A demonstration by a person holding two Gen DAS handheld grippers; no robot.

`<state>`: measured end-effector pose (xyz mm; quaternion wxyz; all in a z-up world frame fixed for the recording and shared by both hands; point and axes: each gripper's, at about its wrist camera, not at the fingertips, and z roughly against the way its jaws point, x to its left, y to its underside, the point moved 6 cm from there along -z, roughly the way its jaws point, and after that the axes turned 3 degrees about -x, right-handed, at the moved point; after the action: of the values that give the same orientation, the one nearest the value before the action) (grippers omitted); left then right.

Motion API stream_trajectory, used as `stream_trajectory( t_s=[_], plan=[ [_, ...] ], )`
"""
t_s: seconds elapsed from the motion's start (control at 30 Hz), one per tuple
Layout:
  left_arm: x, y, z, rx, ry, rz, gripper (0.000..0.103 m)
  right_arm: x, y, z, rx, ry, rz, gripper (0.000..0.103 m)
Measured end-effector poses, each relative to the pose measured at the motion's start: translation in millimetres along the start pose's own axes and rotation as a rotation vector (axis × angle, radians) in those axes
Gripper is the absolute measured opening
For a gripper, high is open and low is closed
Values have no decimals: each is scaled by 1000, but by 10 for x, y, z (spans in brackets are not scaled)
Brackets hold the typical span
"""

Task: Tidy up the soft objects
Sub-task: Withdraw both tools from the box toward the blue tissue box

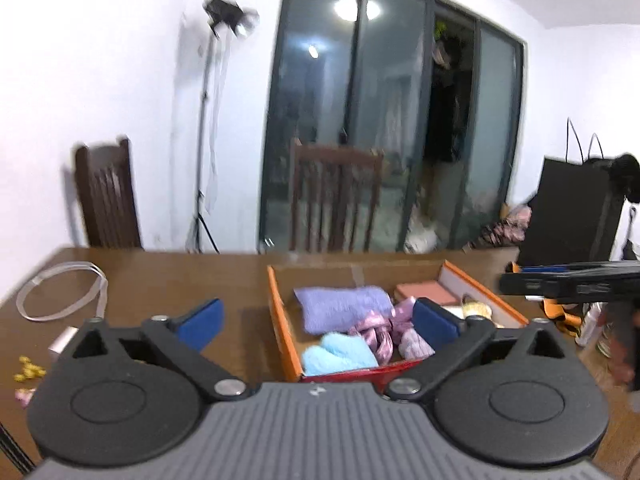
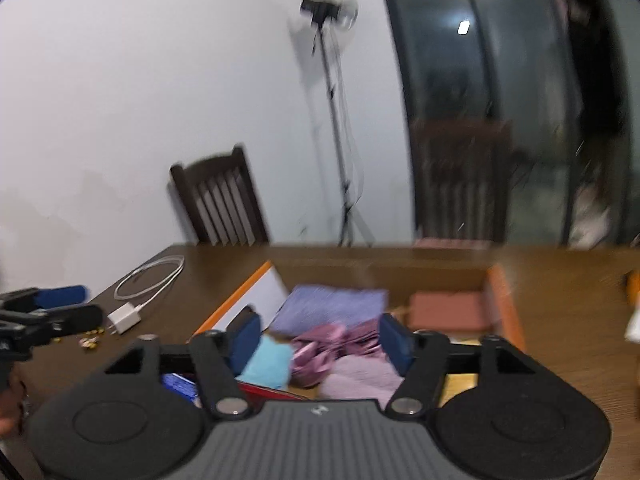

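An orange-rimmed cardboard box (image 1: 280,312) stands on the brown wooden table. It holds a lilac towel (image 1: 344,306), a light-blue fluffy cloth (image 1: 338,354), a shiny pink ribbon bundle (image 1: 376,330), a mauve knit piece (image 1: 414,344) and a salmon folded cloth (image 1: 426,292). My left gripper (image 1: 320,322) hangs above the box's near edge, open wide, with nothing between its blue pads. My right gripper (image 2: 320,342) hovers over the same box (image 2: 504,308), open and empty, above the blue cloth (image 2: 268,364), ribbon bundle (image 2: 320,348) and lilac towel (image 2: 332,306).
A white cable (image 1: 60,292) and charger (image 2: 124,318) lie left of the box, with small yellow bits (image 1: 28,372) near the table's edge. Two dark wooden chairs (image 1: 336,196) stand behind the table, a light stand (image 1: 204,140) between them. A black bag (image 1: 572,208) stands at the right.
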<state>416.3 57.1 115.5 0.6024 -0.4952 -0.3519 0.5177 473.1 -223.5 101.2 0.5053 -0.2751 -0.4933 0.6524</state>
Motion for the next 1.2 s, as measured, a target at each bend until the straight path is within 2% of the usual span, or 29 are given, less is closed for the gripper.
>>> stream_trajectory(
  t_s=[0.07, 0.2, 0.27, 0.3, 0.5, 0.6, 0.7, 0.83, 0.93, 1.07, 1.2],
  plan=[
    [-36, -1, 188, -20, -18, -6, 103, -31, -21, 331, -68, 45, 29, 85],
    [-58, 145, 538, -41, -55, -11, 103, -63, 16, 935, -196, 127, 74, 94],
    [-68, 234, 701, -39, -70, 1, 103, -77, 72, 1166, -224, 141, 79, 101],
    [-68, 273, 775, -40, -77, 6, 103, -79, 107, 1266, -233, 144, 77, 101],
    [-118, 394, 1151, -47, -103, 46, 103, -42, 287, 1539, -245, 138, 76, 102],
    [-175, 572, 1296, -40, -114, 60, 103, 28, 449, 1667, -256, 135, 55, 102],
    [-239, 834, 1404, -3, -80, 75, 103, 83, 721, 1803, -251, 122, 12, 102],
    [-311, 1126, 1593, 43, -112, 73, 103, 186, 1161, 1958, -222, 102, -23, 102],
    [-366, 1243, 1728, 52, -106, 77, 103, 300, 1473, 2051, -197, 101, 12, 102],
    [-386, 1334, 1743, 77, -97, 74, 103, 360, 1724, 2095, -152, 105, 17, 102],
    [-351, 1379, 1631, 103, -110, 98, 103, 400, 1790, 2060, -116, 82, 3, 102]
  ],
)
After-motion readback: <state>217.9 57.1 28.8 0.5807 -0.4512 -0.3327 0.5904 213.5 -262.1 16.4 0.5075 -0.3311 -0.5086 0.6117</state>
